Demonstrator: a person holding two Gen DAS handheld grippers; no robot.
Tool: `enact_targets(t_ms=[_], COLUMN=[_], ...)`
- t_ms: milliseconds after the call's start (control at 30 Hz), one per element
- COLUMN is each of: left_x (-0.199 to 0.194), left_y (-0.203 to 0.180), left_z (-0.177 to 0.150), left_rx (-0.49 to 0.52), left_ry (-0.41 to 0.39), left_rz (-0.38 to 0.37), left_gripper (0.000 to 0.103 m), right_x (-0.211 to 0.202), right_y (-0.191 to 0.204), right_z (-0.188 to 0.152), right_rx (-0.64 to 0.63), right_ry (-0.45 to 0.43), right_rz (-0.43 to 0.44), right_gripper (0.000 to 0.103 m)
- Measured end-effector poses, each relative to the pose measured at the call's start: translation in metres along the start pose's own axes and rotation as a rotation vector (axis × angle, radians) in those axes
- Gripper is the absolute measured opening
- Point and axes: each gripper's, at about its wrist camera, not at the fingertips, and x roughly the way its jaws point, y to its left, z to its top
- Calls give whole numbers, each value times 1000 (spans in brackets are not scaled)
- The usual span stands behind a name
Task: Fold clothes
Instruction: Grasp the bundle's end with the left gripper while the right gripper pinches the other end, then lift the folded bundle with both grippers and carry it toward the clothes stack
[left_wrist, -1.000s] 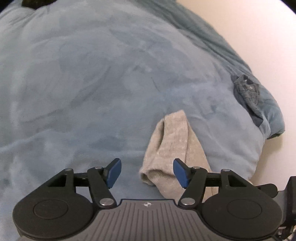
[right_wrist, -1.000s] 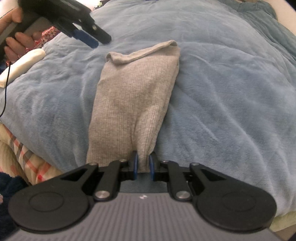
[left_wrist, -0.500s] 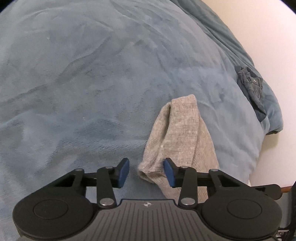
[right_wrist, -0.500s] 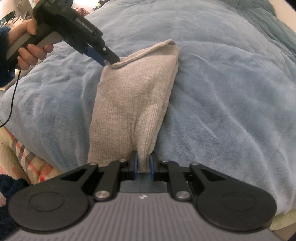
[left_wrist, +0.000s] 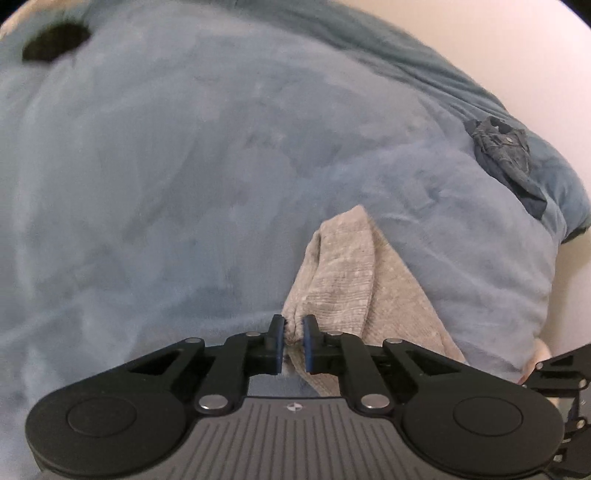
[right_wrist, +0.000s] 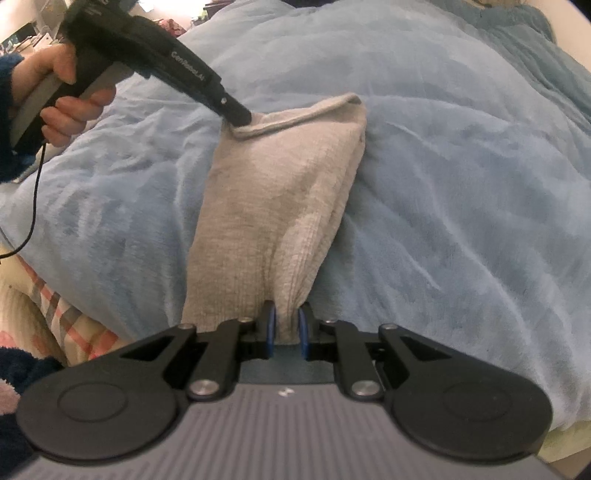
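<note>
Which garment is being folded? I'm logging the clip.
The grey ribbed garment, gripped at opposite ends by both grippers; the dark denim piece lies untouched near the blanket's edge.

A cloth (right_wrist: 280, 206) is lying on the blanket (right_wrist: 461, 184), a claw at each end; jeans (left_wrist: 506, 151) are lying far right.

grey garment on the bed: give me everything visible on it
The grey garment looks like a ribbed knit, light grey-beige, folded into a long narrow strip, wider at the far end with a rolled hem. It lies on the blue blanket. The right gripper is shut on its near end; the left gripper is closing on the far corner, cloth between its pads, lifting that edge slightly.
</note>
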Motion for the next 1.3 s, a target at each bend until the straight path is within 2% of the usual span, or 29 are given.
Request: enact_targets(t_ms=[233,367,633,967,1300], left_x=[-39,-59,-93,-150,-238], left_y=[-8,-1,7,53,119], left_z=[-3,-11,-22,-42,-79], left_rx=[82,103,163,89,-5], left_ry=[-70,-74,-84,-113,-152], left_rz=[97,195,362,453,565], left_gripper=[11,11,11,11,10], right_x=[-11,-11,4,6,8], right_y=[24,43,90,157,257], right_z=[8,21,45,72,115], right_rx=[-73,-135,-197,-263,-353], right_ry=[-33,-53,-51,-72,-111], right_rz=[-6,-2,81,181,295], right_gripper=[13,13,13,13,13])
